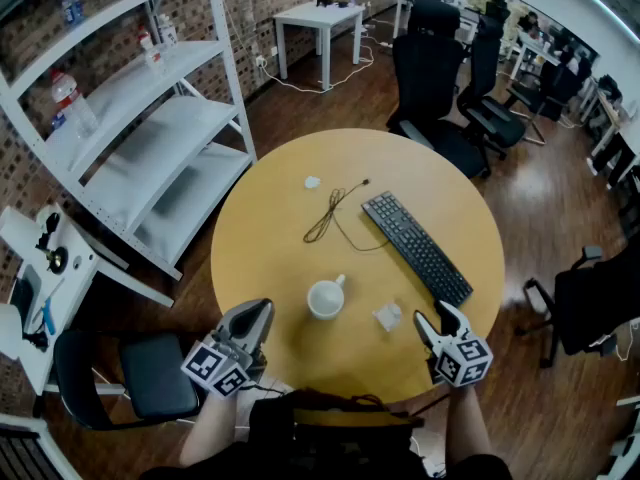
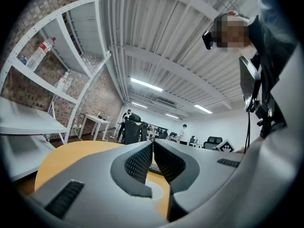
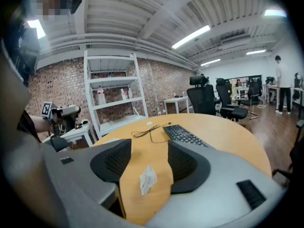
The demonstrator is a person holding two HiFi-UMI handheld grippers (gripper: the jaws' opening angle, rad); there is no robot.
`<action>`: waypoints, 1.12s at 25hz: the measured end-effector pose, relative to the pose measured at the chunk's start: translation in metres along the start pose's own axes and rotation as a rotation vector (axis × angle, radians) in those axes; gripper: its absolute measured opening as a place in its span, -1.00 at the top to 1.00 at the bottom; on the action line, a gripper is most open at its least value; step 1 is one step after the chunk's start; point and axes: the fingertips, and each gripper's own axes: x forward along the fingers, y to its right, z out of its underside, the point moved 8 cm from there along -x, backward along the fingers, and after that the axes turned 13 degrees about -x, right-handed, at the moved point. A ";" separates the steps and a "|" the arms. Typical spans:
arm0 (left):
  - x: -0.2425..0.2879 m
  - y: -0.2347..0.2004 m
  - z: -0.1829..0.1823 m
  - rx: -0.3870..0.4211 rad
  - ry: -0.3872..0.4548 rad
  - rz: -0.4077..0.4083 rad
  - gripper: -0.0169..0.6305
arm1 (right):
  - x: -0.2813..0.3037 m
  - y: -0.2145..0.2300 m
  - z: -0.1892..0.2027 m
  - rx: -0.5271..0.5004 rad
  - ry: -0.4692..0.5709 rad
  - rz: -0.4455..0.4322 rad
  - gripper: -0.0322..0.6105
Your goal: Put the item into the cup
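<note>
A white cup stands on the round yellow table, near its front edge. To its right lies the item, a small crumpled white wrapper. My right gripper hovers just right of the wrapper with its jaws open. In the right gripper view the wrapper lies on the table between the jaws, with neither pad touching it. My left gripper sits at the table's front left edge, left of the cup, shut and empty. In the left gripper view a sliver of the cup shows below the closed jaws.
A black keyboard lies diagonally on the table's right side, with a dark cable and a small white scrap beyond the cup. A white shelf rack stands to the left. Office chairs stand behind the table, and another chair at lower left.
</note>
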 end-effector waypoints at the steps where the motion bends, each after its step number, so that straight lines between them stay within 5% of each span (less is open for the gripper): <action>1: -0.001 -0.002 0.001 -0.003 -0.003 -0.005 0.93 | 0.008 -0.003 0.004 0.000 -0.032 -0.016 0.13; 15: -0.021 -0.020 0.010 -0.047 -0.050 -0.133 0.93 | 0.105 -0.008 0.071 -0.014 -0.332 -0.141 0.01; 23: -0.035 -0.022 0.010 -0.056 -0.062 -0.183 0.93 | 0.120 -0.015 0.076 0.000 -0.335 -0.148 0.01; 28: -0.034 -0.020 0.014 -0.062 -0.079 -0.176 0.93 | 0.119 -0.022 0.083 -0.041 -0.395 -0.136 0.42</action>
